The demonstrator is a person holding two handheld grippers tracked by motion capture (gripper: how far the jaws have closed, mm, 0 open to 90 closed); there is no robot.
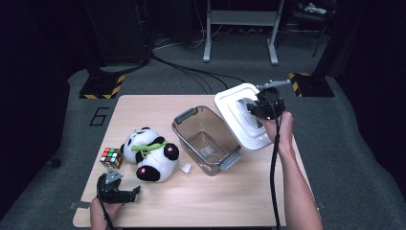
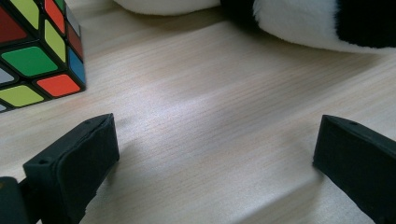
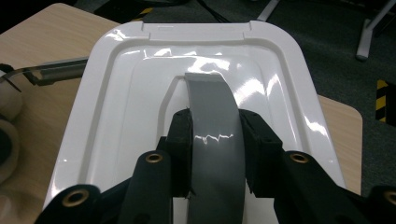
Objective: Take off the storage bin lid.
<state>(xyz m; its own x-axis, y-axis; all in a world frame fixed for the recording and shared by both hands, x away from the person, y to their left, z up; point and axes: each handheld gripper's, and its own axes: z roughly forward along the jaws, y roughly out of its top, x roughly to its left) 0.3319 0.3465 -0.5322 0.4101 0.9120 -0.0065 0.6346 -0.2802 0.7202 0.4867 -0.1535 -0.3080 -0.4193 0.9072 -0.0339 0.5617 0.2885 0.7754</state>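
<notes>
- The right gripper point(image 3: 215, 140) has its jaws clamped on the grey handle point(image 3: 212, 116) of the white lid point(image 1: 242, 115), holding it tilted in the air at the right of centre in the high view.
- Just left of it, the clear plastic box point(image 1: 206, 139) stands open in the middle of the table point(image 1: 230, 201).
- At the lower left, the left gripper point(image 1: 125, 194) rests low with jaws spread wide, nothing between them.
- Beside it sit the puzzle cube point(image 2: 37, 51) and the panda plush point(image 1: 148, 153).
</notes>
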